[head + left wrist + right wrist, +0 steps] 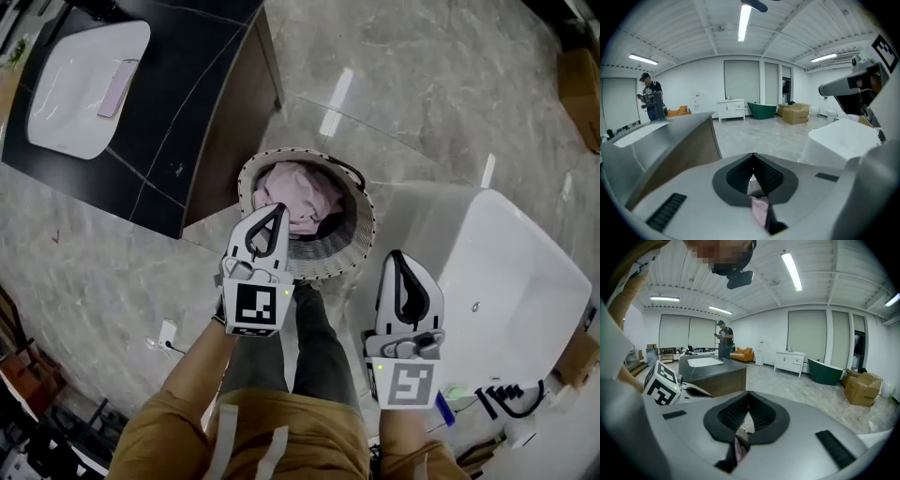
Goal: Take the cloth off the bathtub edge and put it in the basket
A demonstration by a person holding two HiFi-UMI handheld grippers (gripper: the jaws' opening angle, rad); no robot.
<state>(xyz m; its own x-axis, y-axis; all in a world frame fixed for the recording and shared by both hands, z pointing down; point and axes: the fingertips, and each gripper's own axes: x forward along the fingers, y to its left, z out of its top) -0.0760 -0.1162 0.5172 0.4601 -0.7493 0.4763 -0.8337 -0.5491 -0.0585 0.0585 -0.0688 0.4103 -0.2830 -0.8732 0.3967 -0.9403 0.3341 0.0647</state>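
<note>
The pink cloth (300, 192) lies bunched inside the round woven basket (364, 230) on the floor, to the left of the white bathtub (511, 281). My left gripper (278, 208) hangs over the basket's near left rim, its jaws closed tip to tip with nothing between them. In the left gripper view its jaws (753, 154) meet, and a strip of the pink cloth (759, 211) shows below through the gap behind them. My right gripper (397, 255) is just right of the basket, beside the bathtub's left end. It is shut and empty, and its tips (749, 393) meet.
A dark vanity cabinet (178, 141) with a white sink (84, 89) stands to the basket's left, close to its rim. My legs (300, 356) are right below the basket. Cables and small items (506, 398) lie by the tub's near end. A person (650, 97) stands far off.
</note>
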